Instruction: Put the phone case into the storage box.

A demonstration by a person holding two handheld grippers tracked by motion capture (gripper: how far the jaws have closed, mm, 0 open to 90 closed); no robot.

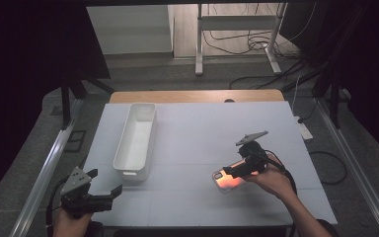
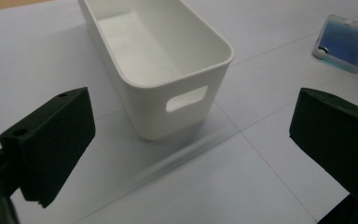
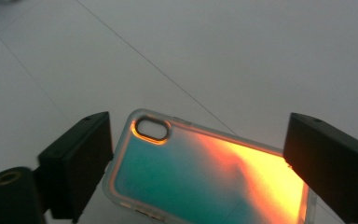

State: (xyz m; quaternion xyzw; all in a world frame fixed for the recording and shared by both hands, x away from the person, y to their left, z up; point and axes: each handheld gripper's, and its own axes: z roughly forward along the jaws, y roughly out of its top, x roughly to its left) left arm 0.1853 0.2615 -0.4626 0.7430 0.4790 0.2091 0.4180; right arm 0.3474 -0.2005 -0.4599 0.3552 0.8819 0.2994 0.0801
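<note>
High view: the phone case (image 1: pixel 227 178) lies flat on the table (image 1: pixel 197 143), front right, long axis slanting left-right; the right gripper (image 1: pixel 238 171) reaches leftward over it.
Left gripper view: the left gripper (image 2: pixel 186 149) gapes empty before the white bin (image 2: pixel 158 60).
Right gripper view: jaws wide, straddling the case's sides, no clear pinch; camera cutout (image 3: pixel 152 129) points away.

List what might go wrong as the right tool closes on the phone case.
1. The phone case lies flat on the table, so the right tool, its jaws open to either side of it, may scrape the surface or slip off the thin edges.
2. The case sits skewed between the jaws, so it may twist out as they close.
3. The white bin stands well off to the left, so a weak grip could drop the case.
</note>
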